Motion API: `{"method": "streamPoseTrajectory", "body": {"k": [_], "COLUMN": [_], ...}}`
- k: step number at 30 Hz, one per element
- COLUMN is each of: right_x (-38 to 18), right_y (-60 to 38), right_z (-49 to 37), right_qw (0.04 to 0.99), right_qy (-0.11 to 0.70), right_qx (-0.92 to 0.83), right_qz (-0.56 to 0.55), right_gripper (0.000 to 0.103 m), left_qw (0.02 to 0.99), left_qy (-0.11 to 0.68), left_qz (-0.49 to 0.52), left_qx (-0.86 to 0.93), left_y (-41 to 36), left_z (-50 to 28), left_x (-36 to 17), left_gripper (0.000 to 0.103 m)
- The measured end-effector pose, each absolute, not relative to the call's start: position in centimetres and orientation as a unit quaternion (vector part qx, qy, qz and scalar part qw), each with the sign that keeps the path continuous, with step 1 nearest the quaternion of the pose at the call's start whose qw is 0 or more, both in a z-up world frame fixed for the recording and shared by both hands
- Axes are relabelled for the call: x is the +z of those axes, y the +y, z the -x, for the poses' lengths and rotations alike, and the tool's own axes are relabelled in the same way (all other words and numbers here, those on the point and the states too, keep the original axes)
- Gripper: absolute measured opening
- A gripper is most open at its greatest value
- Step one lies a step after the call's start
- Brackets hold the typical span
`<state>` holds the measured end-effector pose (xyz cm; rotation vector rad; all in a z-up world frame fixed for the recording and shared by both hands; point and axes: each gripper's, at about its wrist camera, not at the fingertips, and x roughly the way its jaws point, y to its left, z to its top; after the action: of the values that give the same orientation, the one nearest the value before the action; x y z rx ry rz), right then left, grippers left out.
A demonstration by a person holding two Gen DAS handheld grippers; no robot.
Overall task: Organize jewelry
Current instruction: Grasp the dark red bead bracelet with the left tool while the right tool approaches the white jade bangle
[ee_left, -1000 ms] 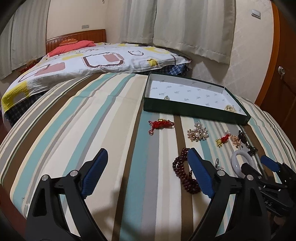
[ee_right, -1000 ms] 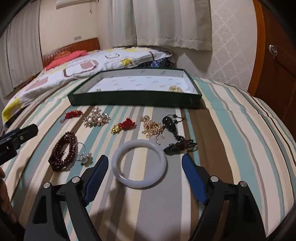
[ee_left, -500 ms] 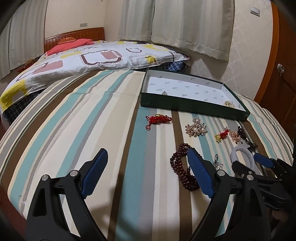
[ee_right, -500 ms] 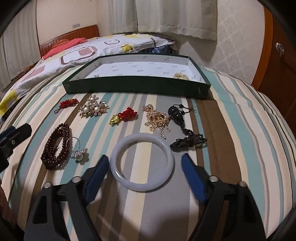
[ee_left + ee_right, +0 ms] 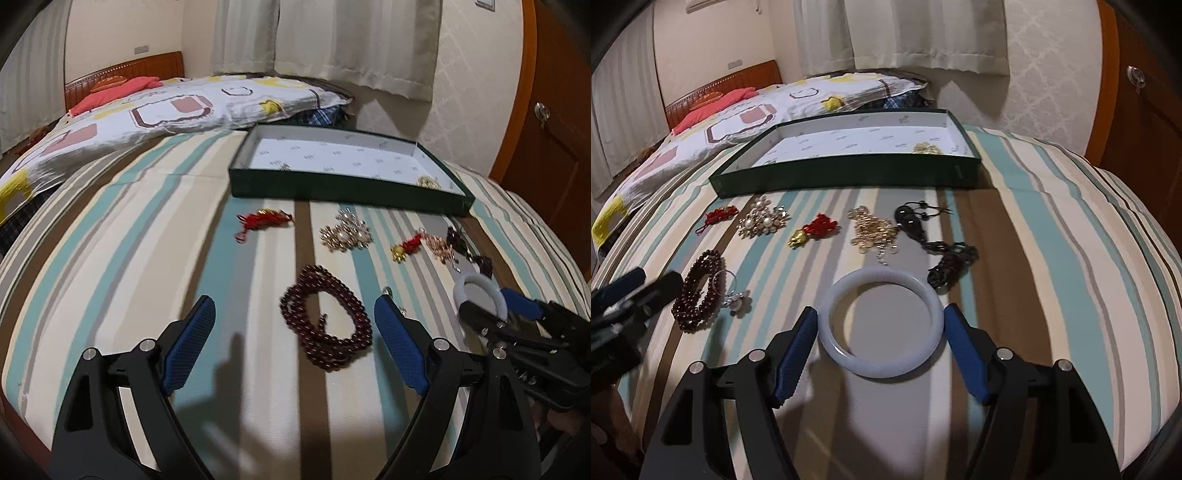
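Standing beside the bed point(image 5: 1052, 258), I see the right tool point(image 5: 879, 325) low over the striped cover, its two blue pads spread wide, one on each side of the pale bangle point(image 5: 881, 323). The pads are just beside the ring, and I cannot tell if they touch it already. The left tool point(image 5: 293, 317) is spread as well, with nothing between the pads; the dark red bead bracelet point(image 5: 327, 319) lies ahead of it, nearer to its right pad.

I think the bangle is stiff, smooth and rather heavy for its size, like stone or glass. It will not bend, so it can slip out of a weak pinch, and it could crack if it falls on something hard. The mattress below is soft, which helps. A hold across the whole ring, pad against outer edge on both sides, looks to me the safest. The beads are the opposite: loose and floppy, they will hang and swing, so they want a pinch over several coils together.

The green box point(image 5: 849, 173) stands further back on the bed, well apart from the bangle. A gold piece point(image 5: 927, 148) lies in its right end. Something small lies also near the front wall in the left view, but it is too small to name. The black cord piece point(image 5: 951, 262) is tangled, and I cannot separate its parts. A small silver ring item point(image 5: 733, 297) touches the beads, and its form is unclear.
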<state>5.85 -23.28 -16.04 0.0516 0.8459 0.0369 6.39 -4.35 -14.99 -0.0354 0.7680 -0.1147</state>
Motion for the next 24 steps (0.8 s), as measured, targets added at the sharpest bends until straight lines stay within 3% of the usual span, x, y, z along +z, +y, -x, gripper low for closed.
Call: {"method": "streamPoseTrajectory", "body": {"k": [13,22,24], "right_x": [-16.2,-16.3,-16.3], "right_y": [-24.2,-24.1,-24.1], "right_z": [-5.9,-5.9,-5.9], "right_qw": [0.911,0.912,0.912], "right_qy": [0.41,0.409,0.408], "right_qx": [0.019,0.019,0.019], "right_qz": [-0.038,-0.036,-0.035], "right_gripper": [0.068,0.068,0.068], "left_qw": [0.908,0.911,0.912], "left_qy": [0.416,0.41,0.407], "left_qz": [0.008,0.004,0.005], "left_qx": [-0.053,-0.051,-0.048], "left_y": [-5.4,-4.2,-3.8], "left_z": [-8.1,-8.1,-8.1], "left_x": [-16.6,-16.6,-16.6], "left_gripper": [0.085,0.049,0.03]}}
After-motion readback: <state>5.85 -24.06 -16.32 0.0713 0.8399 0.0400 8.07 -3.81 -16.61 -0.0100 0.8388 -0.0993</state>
